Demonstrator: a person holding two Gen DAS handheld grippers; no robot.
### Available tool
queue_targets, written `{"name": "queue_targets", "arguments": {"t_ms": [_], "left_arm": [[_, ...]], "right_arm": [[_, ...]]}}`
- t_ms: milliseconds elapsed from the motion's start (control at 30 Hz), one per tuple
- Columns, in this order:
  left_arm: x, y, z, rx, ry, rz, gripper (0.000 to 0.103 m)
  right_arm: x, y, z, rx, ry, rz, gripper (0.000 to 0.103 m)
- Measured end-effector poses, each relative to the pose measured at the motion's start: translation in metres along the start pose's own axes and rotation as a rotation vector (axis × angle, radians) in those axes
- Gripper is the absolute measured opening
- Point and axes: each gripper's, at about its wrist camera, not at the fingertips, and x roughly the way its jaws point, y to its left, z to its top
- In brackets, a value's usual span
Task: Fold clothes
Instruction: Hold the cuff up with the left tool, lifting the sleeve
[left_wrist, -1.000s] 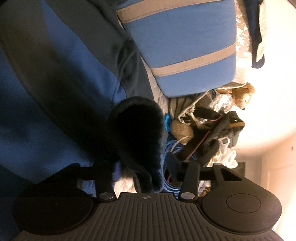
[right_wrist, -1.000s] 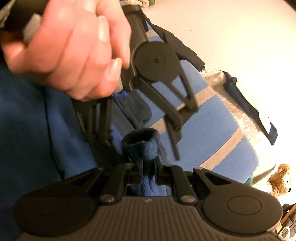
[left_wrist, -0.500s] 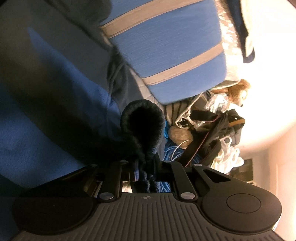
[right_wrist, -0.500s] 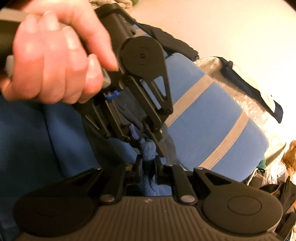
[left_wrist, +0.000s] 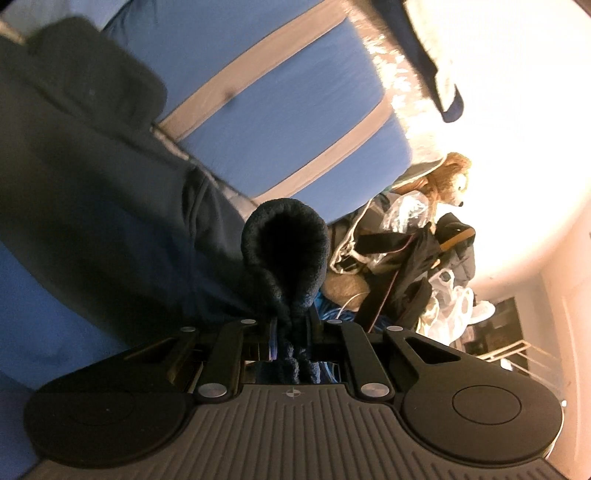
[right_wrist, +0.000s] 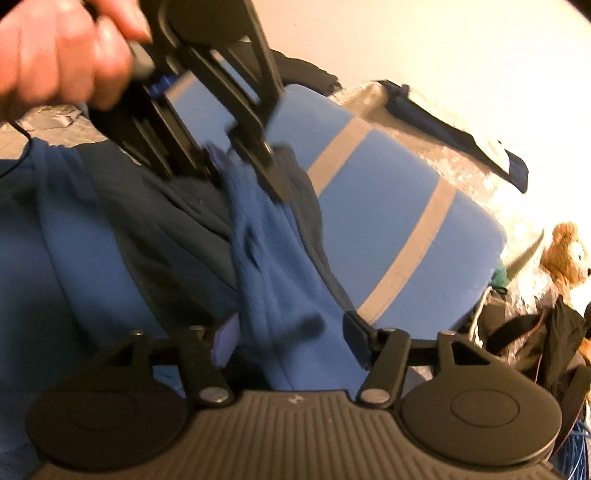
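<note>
A blue fleece jacket (right_wrist: 74, 240) with dark navy panels lies spread across the left of both views. Its sleeve (right_wrist: 266, 240) stretches from the jacket up to my left gripper (right_wrist: 243, 170), which a hand (right_wrist: 55, 51) holds at the top of the right wrist view. In the left wrist view my left gripper (left_wrist: 291, 325) is shut on the sleeve's dark cuff (left_wrist: 286, 240), whose round opening faces the camera. My right gripper (right_wrist: 291, 336) stands open, its fingers on either side of the sleeve and apart from it.
A blue cushion (right_wrist: 388, 206) with grey stripes lies behind the jacket. A teddy bear (right_wrist: 565, 251) and a heap of bags and dark clothes (left_wrist: 406, 258) sit at the right. Another dark garment (right_wrist: 480, 147) lies on the far edge.
My left gripper went from open to shut on the cuff and drew it up and away. My right gripper let go of the sleeve and opened.
</note>
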Motion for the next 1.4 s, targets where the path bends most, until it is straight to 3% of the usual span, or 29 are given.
{"name": "queue_targets", "arguments": {"t_ms": [200, 567, 900, 1400], "left_arm": [[-0.026, -0.017, 0.01, 0.046, -0.048, 0.004, 0.013], [-0.074, -0.043, 0.028, 0.118, -0.134, 0.001, 0.013], [-0.097, -0.073, 0.041, 0.201, -0.182, -0.005, 0.013], [-0.125, -0.085, 0.054, 0.231, -0.236, -0.034, 0.013]], "right_arm": [[0.015, -0.015, -0.021, 0.086, 0.06, -0.036, 0.083], [0.037, -0.044, -0.054, 0.302, 0.192, -0.041, 0.083], [0.044, -0.059, -0.067, 0.458, 0.206, 0.001, 0.083], [0.051, -0.051, -0.085, 0.496, 0.152, 0.133, 0.083]]}}
